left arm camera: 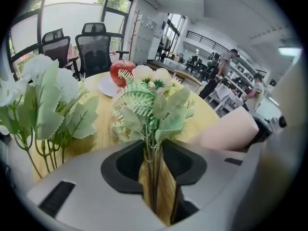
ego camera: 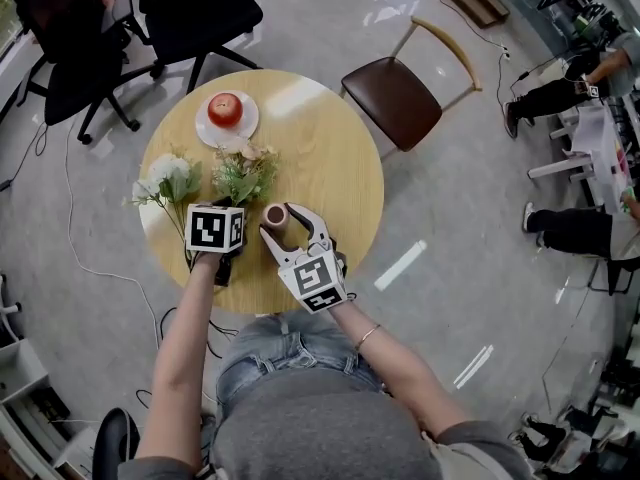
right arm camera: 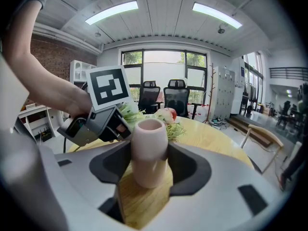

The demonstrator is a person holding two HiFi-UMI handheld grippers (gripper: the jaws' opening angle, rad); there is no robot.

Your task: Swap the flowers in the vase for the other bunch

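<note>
On the round wooden table [ego camera: 330, 168] lie two bunches. The green fern bunch with cream blooms [ego camera: 245, 173] [left arm camera: 151, 105] has its thin stems running between the jaws of my left gripper [ego camera: 225, 206] [left arm camera: 154, 150]. Wood shows beside the stems, so the jaws stand open around them. The white-flowered bunch [ego camera: 165, 178] [left arm camera: 43, 95] lies to its left, apart from the gripper. My right gripper [ego camera: 285, 220] [right arm camera: 150, 153] is shut on the empty pink vase [ego camera: 277, 214] [right arm camera: 150, 146], which stands upright near the table's front, just right of the left gripper.
A white plate [ego camera: 205, 128] with a red apple [ego camera: 225, 109] [left arm camera: 121, 72] sits at the table's far side, beyond the flowers. A brown chair [ego camera: 405, 93] stands at the far right of the table, and black office chairs [ego camera: 190, 13] behind it.
</note>
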